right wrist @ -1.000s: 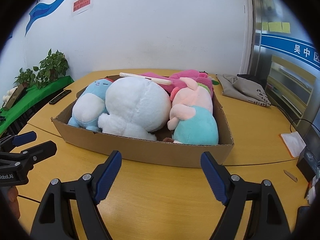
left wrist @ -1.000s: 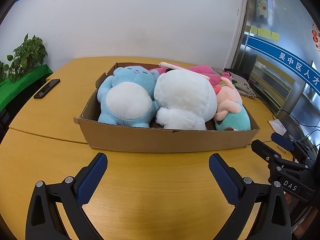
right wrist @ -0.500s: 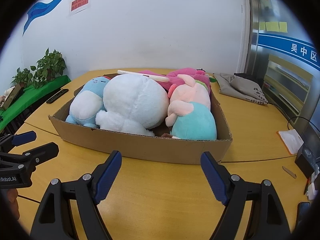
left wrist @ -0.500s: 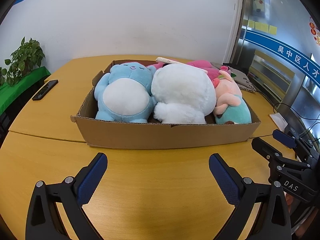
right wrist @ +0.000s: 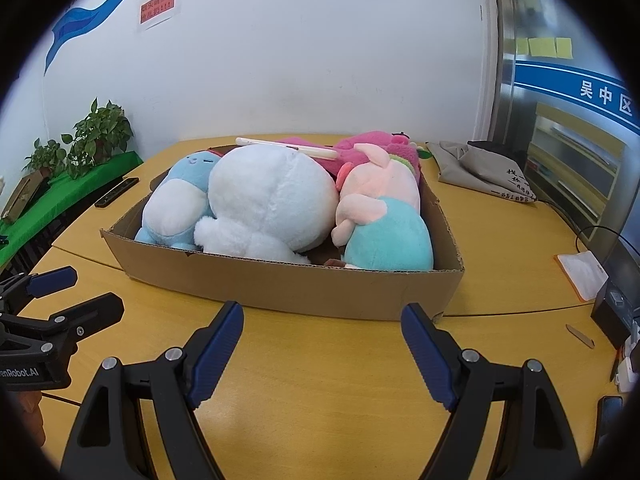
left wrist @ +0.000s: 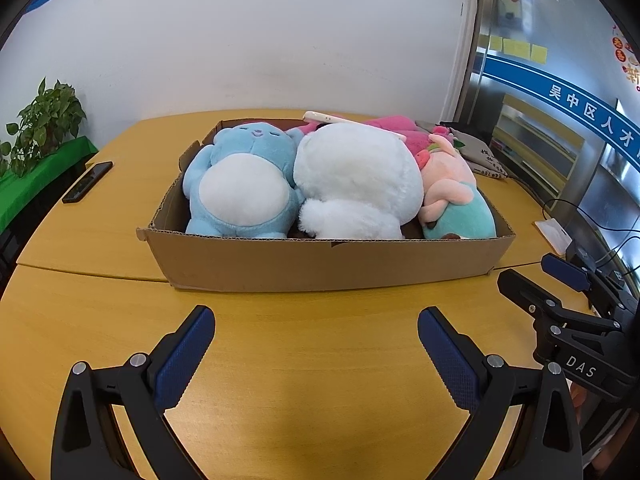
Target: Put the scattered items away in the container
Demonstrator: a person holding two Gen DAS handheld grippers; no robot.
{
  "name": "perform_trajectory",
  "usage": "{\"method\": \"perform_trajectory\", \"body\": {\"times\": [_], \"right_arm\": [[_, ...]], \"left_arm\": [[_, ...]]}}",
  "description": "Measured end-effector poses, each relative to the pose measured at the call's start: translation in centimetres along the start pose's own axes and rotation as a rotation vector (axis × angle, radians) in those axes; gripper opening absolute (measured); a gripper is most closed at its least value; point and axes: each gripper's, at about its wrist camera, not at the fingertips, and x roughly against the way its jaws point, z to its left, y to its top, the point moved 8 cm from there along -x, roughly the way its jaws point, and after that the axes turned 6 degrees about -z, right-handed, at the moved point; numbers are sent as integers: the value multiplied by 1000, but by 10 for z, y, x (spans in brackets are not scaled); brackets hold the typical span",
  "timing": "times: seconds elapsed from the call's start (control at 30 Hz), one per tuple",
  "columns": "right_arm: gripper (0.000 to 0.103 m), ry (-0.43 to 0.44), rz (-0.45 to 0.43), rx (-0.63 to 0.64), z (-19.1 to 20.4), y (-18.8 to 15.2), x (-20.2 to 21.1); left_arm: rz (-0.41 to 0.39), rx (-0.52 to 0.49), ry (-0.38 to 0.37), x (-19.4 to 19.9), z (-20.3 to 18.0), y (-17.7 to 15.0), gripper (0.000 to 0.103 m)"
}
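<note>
Left wrist view: we hold our left hand-held gripper (left wrist: 316, 344) with its jaws spread wide and nothing between them, above bare wood at the near edge of the worktop (left wrist: 100, 312). Toward the worktop's left edge lies a dark remote control (left wrist: 87, 182). At the middle of the worktop sits the cardboard box (left wrist: 320, 264), an open tray with its long side facing us, and the toys fill it side by side. At its left end lies the blue plush (left wrist: 244, 184), belly up with its white front showing. Pressed against it in the middle is the white plush (left wrist: 356, 176), the largest of the group. Behind that, at the box's far side, we see a pink plush (left wrist: 394, 130) with a slim white object (left wrist: 320, 118) resting across the top. At the right end is the pink-and-teal plush (left wrist: 456, 204), leaning on the white one. Beyond the box, near the far right corner, lies a grey cloth bag (left wrist: 478, 154). At the right edge of this view is our right hand-held gripper (left wrist: 540, 280), which the right wrist view shows equally wide and empty, short of the box's near wall.
</note>
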Motion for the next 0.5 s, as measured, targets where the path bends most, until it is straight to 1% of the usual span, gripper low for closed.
{"method": "perform_trajectory", "body": {"times": [0.27,0.5], "right_arm": [[81,0,6,2,0,0,-2],[81,-3,12,-7,-3,-1,-2]], "left_arm": [[12,9,-3,-4,0,-2,103],[5,7,-9,-4,-3,-3,103]]}}
